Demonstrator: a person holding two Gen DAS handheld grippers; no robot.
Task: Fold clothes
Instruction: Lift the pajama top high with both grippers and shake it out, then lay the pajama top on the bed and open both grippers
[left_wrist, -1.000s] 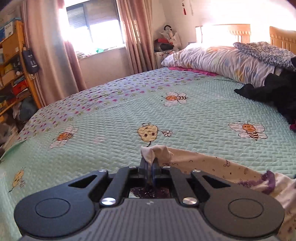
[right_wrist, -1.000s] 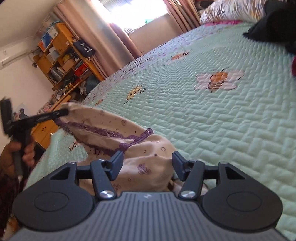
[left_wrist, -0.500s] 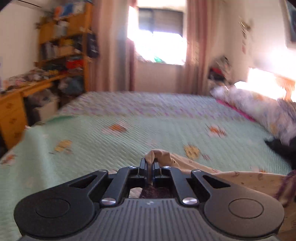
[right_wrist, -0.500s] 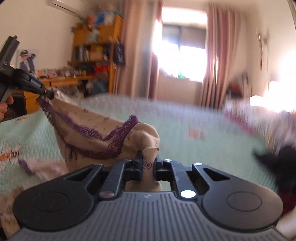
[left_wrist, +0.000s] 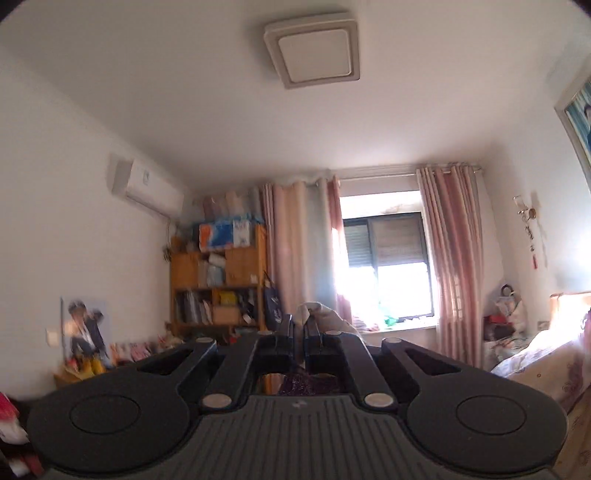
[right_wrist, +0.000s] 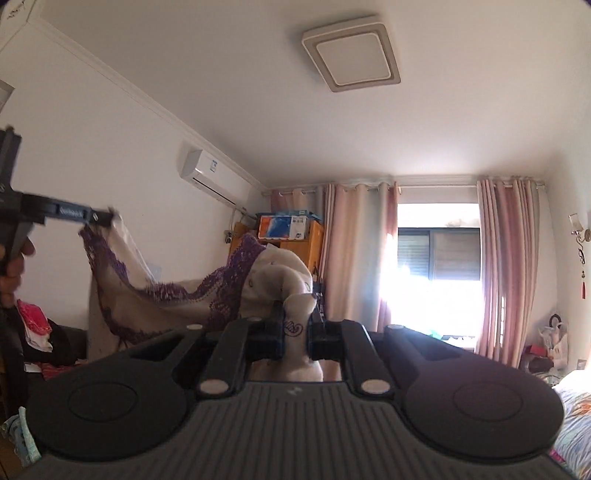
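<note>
Cream garment (right_wrist: 258, 280) with purple lace trim, held aloft, stretched between both tools. Right gripper (right_wrist: 295, 328) clamped on bunched fabric; left gripper (left_wrist: 299, 325) pinched tight on another edge. Ceiling lamp (right_wrist: 352, 53) above, window (right_wrist: 437, 258) far.

Two grippers: left gripper (left_wrist: 299, 326) and right gripper (right_wrist: 295, 325), each pinching the one garment (right_wrist: 166, 291), cream with purple lace trim. One ceiling light (left_wrist: 313, 50), one air conditioner (left_wrist: 147, 186), one window (left_wrist: 386, 269) flanked by two curtains (left_wrist: 295, 251), one wooden bookshelf (left_wrist: 218, 280), one poster (left_wrist: 84, 332). One hand (right_wrist: 11, 266) visible, on the left gripper's handle.
</note>
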